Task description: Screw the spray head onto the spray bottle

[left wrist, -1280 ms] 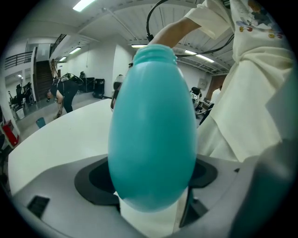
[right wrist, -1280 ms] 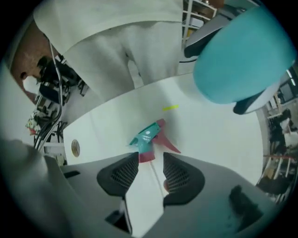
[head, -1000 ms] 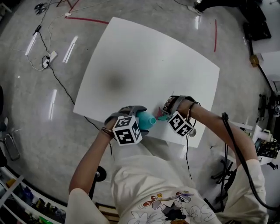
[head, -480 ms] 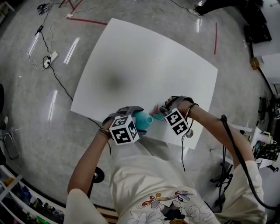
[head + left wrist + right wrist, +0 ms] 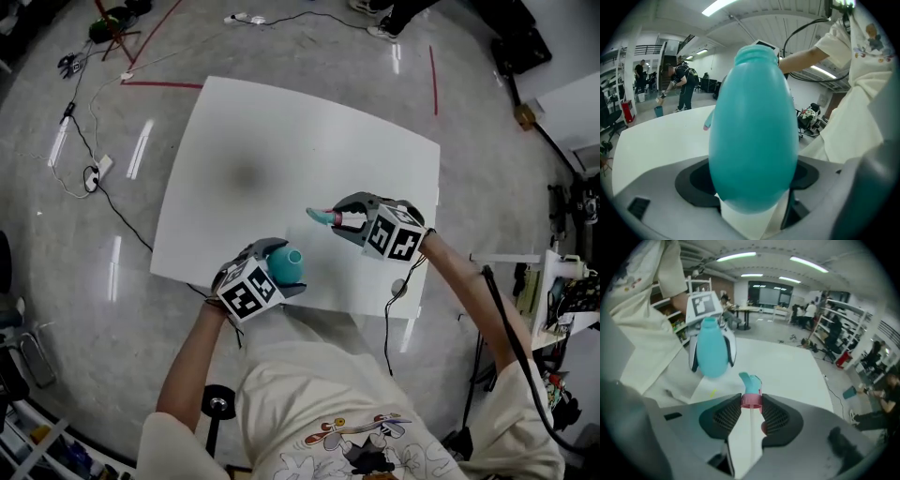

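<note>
Both are gripping: the left gripper (image 5: 282,270) clamping the spray bottle (image 5: 754,136), the right gripper (image 5: 339,220) (jaws just closing tighter) pinching the spray head (image 5: 751,391), likely needing squaring above it before twisting.

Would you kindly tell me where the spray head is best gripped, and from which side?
Grip the spray head at its round pink collar, jaws coming from behind so the teal nozzle points away beyond them. The collar looks like its one even band. The right hand-held gripper, jaws just closing, clamps it there.
</note>
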A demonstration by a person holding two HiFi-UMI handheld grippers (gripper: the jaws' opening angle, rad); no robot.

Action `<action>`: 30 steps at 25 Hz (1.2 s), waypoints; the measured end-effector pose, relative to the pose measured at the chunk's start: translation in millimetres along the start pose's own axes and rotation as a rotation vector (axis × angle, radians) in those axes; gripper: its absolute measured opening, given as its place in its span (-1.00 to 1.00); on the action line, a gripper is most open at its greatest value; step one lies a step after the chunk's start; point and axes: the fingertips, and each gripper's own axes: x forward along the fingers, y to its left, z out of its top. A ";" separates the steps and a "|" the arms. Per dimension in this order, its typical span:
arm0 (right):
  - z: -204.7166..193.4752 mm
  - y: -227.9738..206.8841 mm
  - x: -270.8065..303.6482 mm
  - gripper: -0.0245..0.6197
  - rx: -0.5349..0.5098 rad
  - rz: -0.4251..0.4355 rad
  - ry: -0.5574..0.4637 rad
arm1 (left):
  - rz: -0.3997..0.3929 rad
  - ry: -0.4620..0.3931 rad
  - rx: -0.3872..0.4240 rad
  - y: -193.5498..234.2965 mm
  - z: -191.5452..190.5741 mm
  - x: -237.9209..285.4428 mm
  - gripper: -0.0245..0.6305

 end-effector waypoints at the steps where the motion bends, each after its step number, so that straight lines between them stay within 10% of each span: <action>1: 12.3 -7.8 -10.4 -0.49 0.054 -0.028 -0.058 | -0.001 -0.005 -0.008 2.7 3.2 -1.4 0.38; 8: 104.7 -47.1 -116.0 -0.50 0.408 -0.177 -0.594 | -0.027 -0.025 -0.025 11.5 45.8 -12.6 0.38; 17: 186.1 -62.6 -270.9 -0.50 0.724 -0.074 -1.343 | -0.220 -0.043 -0.065 -36.6 123.1 -47.8 0.38; 30: 222.6 -45.6 -320.4 -0.50 0.639 -0.114 -1.473 | -0.298 0.008 0.116 -70.9 156.9 -68.5 0.38</action>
